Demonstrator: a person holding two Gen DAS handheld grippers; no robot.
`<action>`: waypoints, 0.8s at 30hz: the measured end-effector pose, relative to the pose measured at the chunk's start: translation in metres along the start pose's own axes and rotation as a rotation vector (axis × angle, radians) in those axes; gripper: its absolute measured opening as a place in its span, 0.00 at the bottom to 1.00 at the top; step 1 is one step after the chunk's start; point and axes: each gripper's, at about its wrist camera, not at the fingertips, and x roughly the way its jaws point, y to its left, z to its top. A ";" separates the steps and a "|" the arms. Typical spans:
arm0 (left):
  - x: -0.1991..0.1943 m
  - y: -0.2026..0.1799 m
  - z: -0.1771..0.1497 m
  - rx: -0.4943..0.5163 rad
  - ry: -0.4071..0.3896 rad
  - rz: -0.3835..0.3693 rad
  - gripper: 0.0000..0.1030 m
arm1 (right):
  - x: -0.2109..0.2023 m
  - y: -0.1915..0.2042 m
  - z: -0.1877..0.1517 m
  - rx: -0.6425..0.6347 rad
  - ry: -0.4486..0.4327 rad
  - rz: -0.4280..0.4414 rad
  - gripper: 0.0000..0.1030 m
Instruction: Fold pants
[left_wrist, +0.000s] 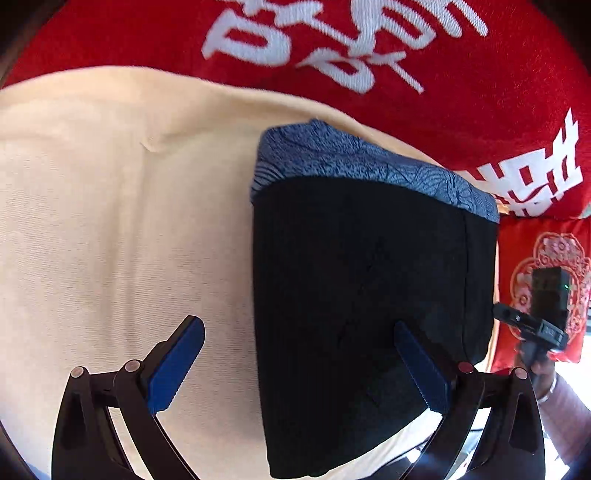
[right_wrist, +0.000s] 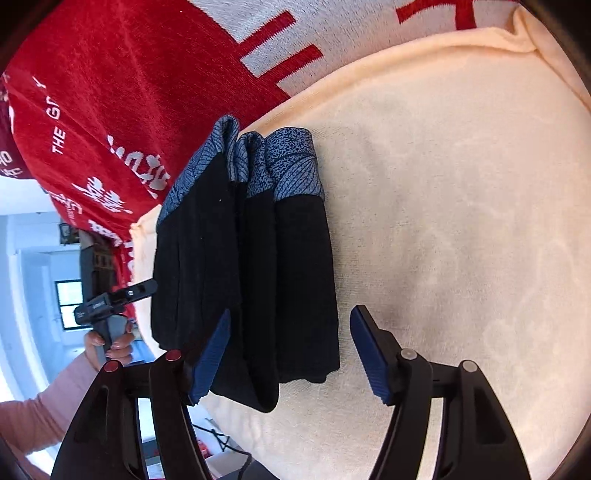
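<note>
Pants (left_wrist: 369, 295), black with a blue patterned waistband (left_wrist: 369, 166), lie folded into a compact stack on the cream towel (left_wrist: 110, 221), with a red blanket (left_wrist: 443, 74) behind. From my left wrist camera, the stack's long axis runs away from me, waistband at the far end. My left gripper (left_wrist: 299, 365) has its fingers wide apart and clamped on nothing: one finger over bare towel, the other over the black cloth, so the stack's near left edge falls between them. My right gripper (left_wrist: 532, 321) shows beyond the stack's right edge.

From my right wrist camera, the pants (right_wrist: 243, 277) again run lengthwise away from me, layered folds visible, waistband (right_wrist: 288, 166) far. My right gripper (right_wrist: 291, 354) also has its fingers apart and holds nothing; one finger sits over the stack, the other over the towel (right_wrist: 461, 221), bracketing the near right portion. My left gripper (right_wrist: 114, 299) sits just beyond the stack's far side. I judge both hands about equally near, one per long side.
</note>
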 end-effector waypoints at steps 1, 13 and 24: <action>0.003 0.001 0.001 0.004 0.006 -0.009 1.00 | 0.003 -0.002 0.003 -0.006 0.002 0.024 0.69; 0.020 -0.012 0.015 0.063 0.009 -0.072 1.00 | 0.037 -0.008 0.028 -0.017 0.080 0.206 0.76; 0.003 -0.053 0.003 0.100 -0.125 0.016 0.65 | 0.033 0.014 0.026 0.063 0.061 0.161 0.45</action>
